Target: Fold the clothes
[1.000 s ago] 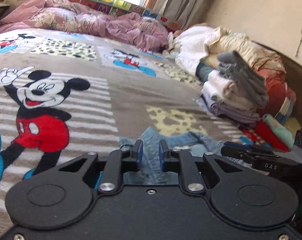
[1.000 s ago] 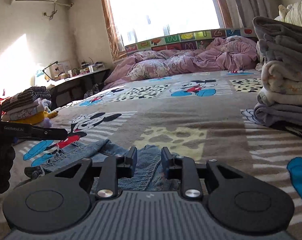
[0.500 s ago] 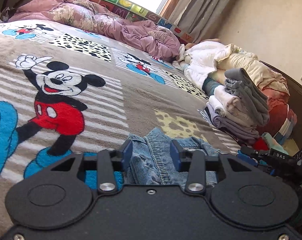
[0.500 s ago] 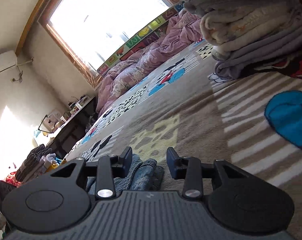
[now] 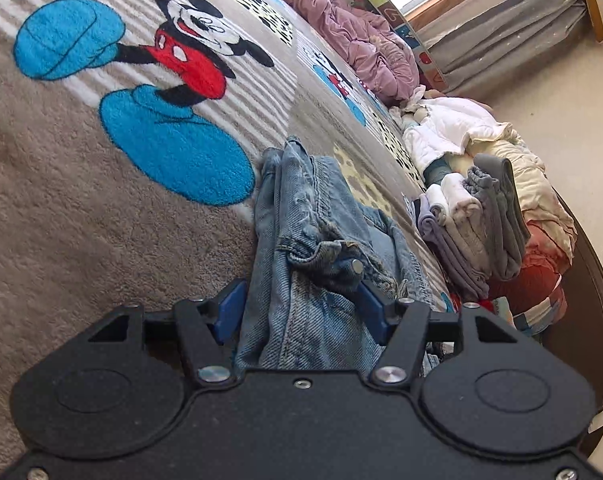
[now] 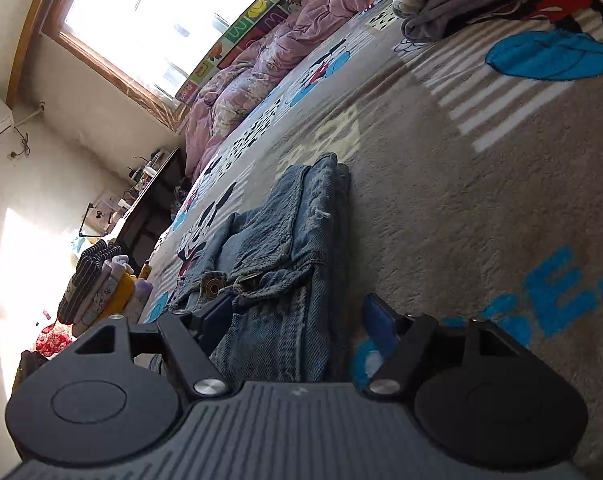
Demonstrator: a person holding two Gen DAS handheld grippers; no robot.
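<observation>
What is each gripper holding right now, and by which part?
Nothing is clamped. Both the left gripper and right gripper have open jaws straddling the waistband end of the folded denim jeans.

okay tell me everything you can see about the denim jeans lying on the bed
The denim jeans are light blue, faded and worn, with thick stitched seams and a brass-coloured snap button near the waistband. They lie bunched into a long, narrow bundle of several layers on the cartoon-mouse blanket. The left gripper and right gripper each straddle the near end, fingers spread wide and not clamped; actual contact is unclear.
</observation>
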